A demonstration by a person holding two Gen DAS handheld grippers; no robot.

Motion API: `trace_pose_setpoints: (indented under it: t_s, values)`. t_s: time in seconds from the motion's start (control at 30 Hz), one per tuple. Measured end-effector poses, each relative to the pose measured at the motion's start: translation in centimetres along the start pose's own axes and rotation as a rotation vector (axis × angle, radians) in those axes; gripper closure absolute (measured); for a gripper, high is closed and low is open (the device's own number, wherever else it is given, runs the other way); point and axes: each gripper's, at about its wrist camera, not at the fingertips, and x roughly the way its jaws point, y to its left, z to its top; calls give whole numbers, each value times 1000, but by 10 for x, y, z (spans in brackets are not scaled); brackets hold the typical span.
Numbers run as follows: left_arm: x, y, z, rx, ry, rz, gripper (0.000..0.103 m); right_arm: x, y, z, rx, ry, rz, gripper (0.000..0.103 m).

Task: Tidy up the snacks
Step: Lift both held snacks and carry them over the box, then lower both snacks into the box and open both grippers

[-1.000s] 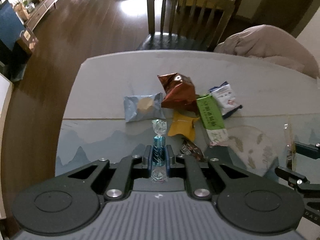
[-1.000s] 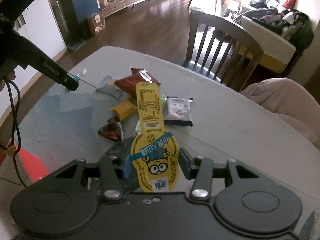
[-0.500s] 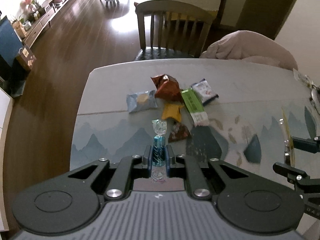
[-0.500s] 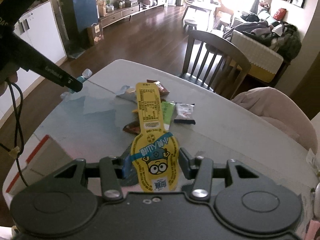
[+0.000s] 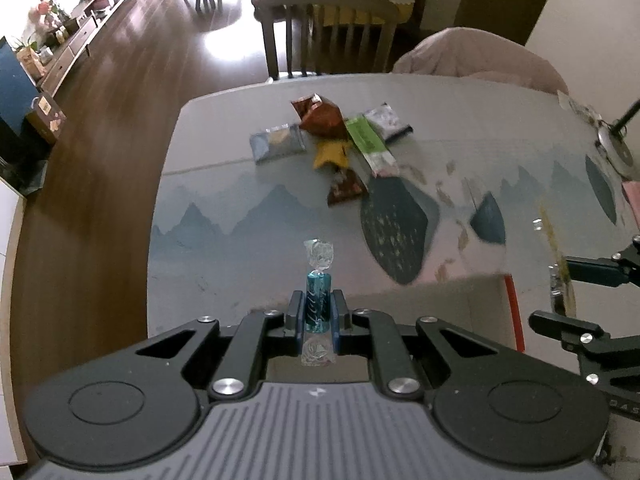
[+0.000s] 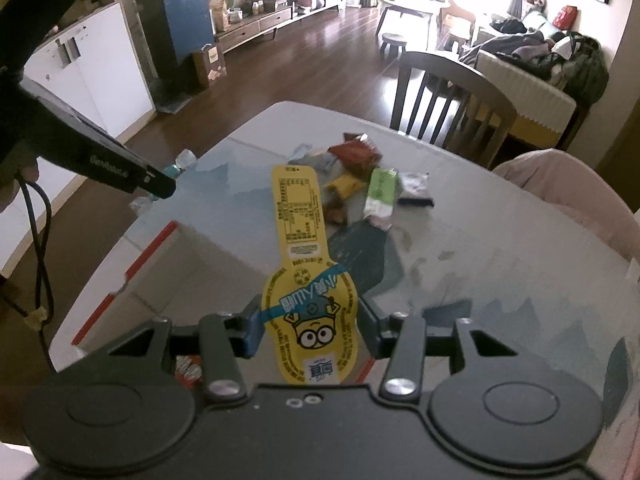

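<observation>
At lower centre of the left wrist view, the left gripper (image 5: 316, 316) has its jaws pressed together on a blue twist-wrapped candy (image 5: 317, 304); the candy stands upright, one clear twisted end above the fingers, the other below them. At the right edge of the same view the right gripper (image 5: 560, 294) shows side-on, above the red-edged rim of a cardboard box (image 5: 508, 312).

Lower centre of the right wrist view: the right gripper (image 6: 310, 330) is clamped on the wide round end of a yellow cartoon-printed snack pack (image 6: 306, 268), whose narrow neck points up toward the middle of the frame. The box (image 6: 132, 268) lies at lower left of that view, below both tools. The left gripper (image 6: 160, 186) enters from the upper left.

On the grey table (image 5: 224, 132), well above the grippers, a cluster of snacks lies: a grey-blue pouch (image 5: 277, 144), a red-brown bag (image 5: 320, 118), a yellow packet (image 5: 330, 154), a green bar (image 5: 370, 144), a white-and-dark pack (image 5: 387, 122) and a small dark brown packet (image 5: 346, 192). A wooden chair (image 5: 326, 28) stands at the far table edge.
</observation>
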Motion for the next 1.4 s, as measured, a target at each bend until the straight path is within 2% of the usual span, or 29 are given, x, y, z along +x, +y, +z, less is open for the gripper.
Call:
trace_pose_setpoints:
  t_s: [0.3, 0.6, 1.07, 1.4]
  values:
    - [0, -5, -47, 15, 46, -32, 91, 2, 26, -30, 23, 44, 37, 56]
    - [14, -5, -80, 6, 90, -43, 91, 18, 46, -58, 46, 105, 72, 56]
    - [61, -18, -111, 23, 186, -37, 91, 71, 67, -95, 90, 222, 66, 56]
    - [101, -23, -122, 12, 261, -27, 91, 97, 73, -106, 113, 275, 42, 56]
